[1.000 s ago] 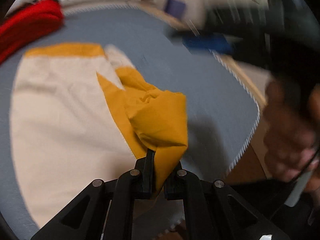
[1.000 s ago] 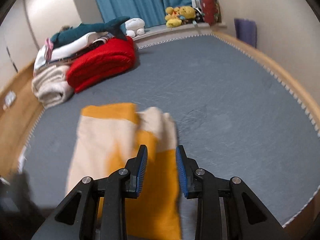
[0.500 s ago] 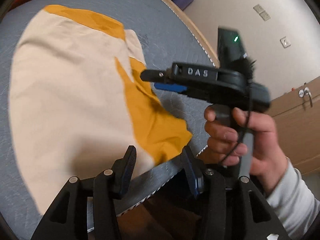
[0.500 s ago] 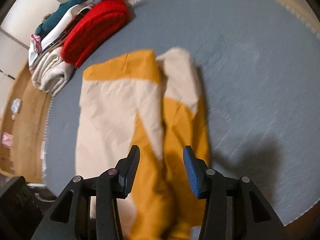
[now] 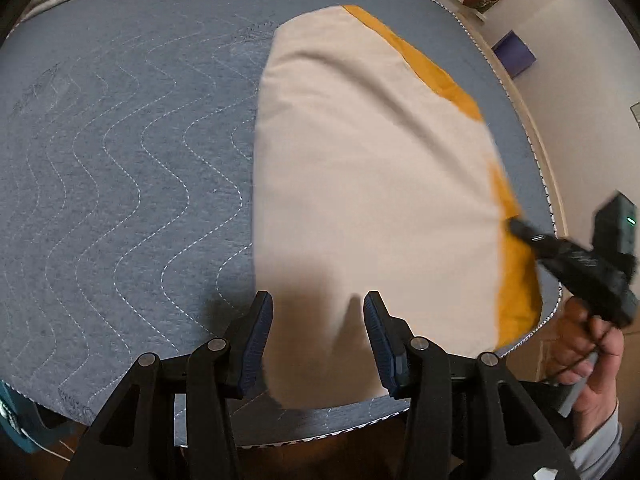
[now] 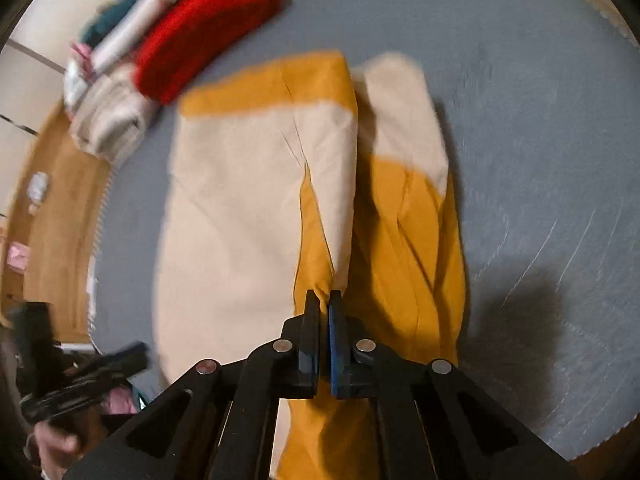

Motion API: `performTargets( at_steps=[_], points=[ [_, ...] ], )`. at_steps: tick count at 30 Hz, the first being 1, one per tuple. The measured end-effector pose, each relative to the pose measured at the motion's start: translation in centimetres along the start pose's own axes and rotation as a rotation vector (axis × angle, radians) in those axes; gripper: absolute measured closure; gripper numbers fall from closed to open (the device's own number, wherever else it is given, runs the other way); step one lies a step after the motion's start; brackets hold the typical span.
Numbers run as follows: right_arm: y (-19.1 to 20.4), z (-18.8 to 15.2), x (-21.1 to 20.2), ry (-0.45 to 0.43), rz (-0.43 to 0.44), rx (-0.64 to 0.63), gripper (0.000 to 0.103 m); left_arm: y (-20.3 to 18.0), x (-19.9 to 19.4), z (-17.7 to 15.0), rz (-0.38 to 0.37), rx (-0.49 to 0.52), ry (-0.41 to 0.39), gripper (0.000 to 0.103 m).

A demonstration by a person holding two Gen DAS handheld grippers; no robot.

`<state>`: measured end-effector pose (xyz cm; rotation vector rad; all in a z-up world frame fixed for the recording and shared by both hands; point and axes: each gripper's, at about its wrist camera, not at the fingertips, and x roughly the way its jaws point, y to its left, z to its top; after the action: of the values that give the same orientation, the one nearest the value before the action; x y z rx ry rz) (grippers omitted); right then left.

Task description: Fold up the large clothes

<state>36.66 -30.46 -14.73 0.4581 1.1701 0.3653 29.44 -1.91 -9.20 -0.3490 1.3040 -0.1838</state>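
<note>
Two grippers work one cream-and-mustard garment (image 6: 248,208) lying along the mattress's (image 5: 120,140) near edge. The right gripper (image 6: 325,300) is pressed together, pinching a gathered mustard fold, apparently to carry that side over. The left gripper (image 5: 318,312) hangs spread above the garment's near edge, gripping nothing. Farther off, by the far edge, lies a blurred red pile (image 6: 204,28), probably clothes already folded.

A grey quilted mat (image 5: 120,152) with wavy white stitching is covering a surface edged in pale wood. Cream walls (image 5: 580,40) are rising behind. A wooden floor (image 6: 52,200) is showing alongside, and a purple box (image 5: 514,56) is sitting against the wall.
</note>
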Motion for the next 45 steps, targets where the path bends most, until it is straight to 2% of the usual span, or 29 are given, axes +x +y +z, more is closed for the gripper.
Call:
performTargets(
  at_steps=[2, 3, 4, 5, 6, 8, 11, 13, 14, 16, 17, 20, 22, 24, 27, 29, 31, 32, 33, 34, 35, 37, 38, 42, 45],
  points=[
    [-0.8, 0.1, -3.1, -0.109, 0.05, 0.037, 0.1, 0.1, -0.2, 0.2, -0.026, 0.011, 0.003, 0.059],
    [-1.4, 0.0, -3.9, -0.129, 0.011, 0.048, 0.1, 0.4, -0.3, 0.0, -0.034, 0.017, 0.009, 0.059],
    [-1.8, -0.1, -4.0, -0.125, -0.044, 0.049, 0.1, 1.0, -0.2, -0.2, -0.038, 0.027, 0.019, 0.059],
    [-2.7, -0.4, -3.0, -0.079, -0.167, 0.051, 0.1, 0.8, 0.2, -0.2, -0.038, 0.04, 0.04, 0.059],
    [-3.8, -0.6, -2.0, -0.034, -0.206, 0.09, 0.1, 0.1, 1.0, -0.7, -0.039, 0.047, 0.055, 0.059],
    [-5.1, -0.4, -0.8, 0.005, -0.203, 0.149, 0.1, -0.5, 1.8, -0.9, -0.055, 0.069, 0.084, 0.059],
    [-3.9, 0.4, -0.6, -0.03, -0.221, 0.095, 0.1, -1.0, 1.8, -1.5, -0.089, 0.103, 0.096, 0.06],
    [-3.0, 0.7, -0.7, -0.059, -0.235, 0.068, 0.1, -1.9, 3.0, -2.3, -0.038, 0.18, 0.144, 0.06],
    [-2.8, 0.8, -1.0, -0.084, -0.24, 0.066, 0.1, -2.2, 4.3, -3.1, 0.002, 0.233, 0.192, 0.06],
    [-2.3, 1.0, -1.6, -0.123, -0.256, 0.044, 0.1, -2.5, 5.9, -4.1, 0.048, 0.284, 0.234, 0.06],
    [-2.2, 1.1, -1.3, -0.117, -0.262, 0.036, 0.1, -2.7, 6.0, -4.2, 0.056, 0.3, 0.228, 0.06],
    [-2.2, 1.5, 1.2, -0.009, -0.354, 0.017, 0.1, -2.1, 6.0, -4.1, 0.014, 0.26, 0.238, 0.06],
    [-2.5, 1.3, 2.3, 0.035, -0.382, 0.018, 0.1, -2.3, 5.5, -4.1, -0.001, 0.267, 0.226, 0.061],
    [-2.3, 1.4, 2.4, 0.037, -0.382, 0.012, 0.1, -2.1, 4.5, -3.9, -0.038, 0.272, 0.214, 0.065],
    [-2.1, 1.5, 1.8, 0.022, -0.366, 0.029, 0.098, -2.0, 2.8, -3.4, -0.141, 0.275, 0.181, 0.065],
    [-3.1, 0.9, -0.1, 0.003, -0.344, 0.046, 0.09, -2.1, 3.7, -2.2, -0.118, 0.296, 0.201, 0.065],
    [-3.3, 0.4, -1.7, -0.026, -0.28, 0.051, 0.088, -1.7, 5.0, -2.6, -0.045, 0.316, 0.242, 0.064],
    [-3.0, 0.2, -2.2, -0.026, -0.238, 0.031, 0.081, -1.5, 5.5, -2.7, -0.022, 0.32, 0.259, 0.063],
    [-2.9, 0.0, -2.1, -0.003, -0.237, 0.003, 0.069, -1.3, 5.5, -2.6, -0.022, 0.317, 0.262, 0.063],
    [-2.9, -0.4, -1.5, 0.044, -0.266, -0.031, 0.063, -1.3, 5.4, -2.3, -0.033, 0.309, 0.264, 0.063],
    [-3.3, -1.1, -0.2, 0.125, -0.321, -0.065, 0.063, -1.3, 5.2, -2.0, -0.041, 0.302, 0.26, 0.063],
    [-5.3, -2.7, 1.8, 0.276, -0.379, -0.08, 0.063, -1.2, 4.8, -1.2, -0.049, 0.284, 0.242, 0.063],
    [-5.8, -3.0, 2.1, 0.304, -0.38, -0.072, 0.063, -0.9, 4.3, -0.5, -0.063, 0.263, 0.228, 0.063],
    [-5.9, -2.2, 0.6, 0.258, -0.359, -0.075, 0.063, 1.2, 3.3, 2.3, -0.098, 0.123, 0.15, 0.052],
    [-5.2, -0.7, -2.0, 0.122, -0.347, -0.078, 0.062, 3.7, 2.9, 4.6, -0.132, -0.022, 0.104, 0.048]
  ],
)
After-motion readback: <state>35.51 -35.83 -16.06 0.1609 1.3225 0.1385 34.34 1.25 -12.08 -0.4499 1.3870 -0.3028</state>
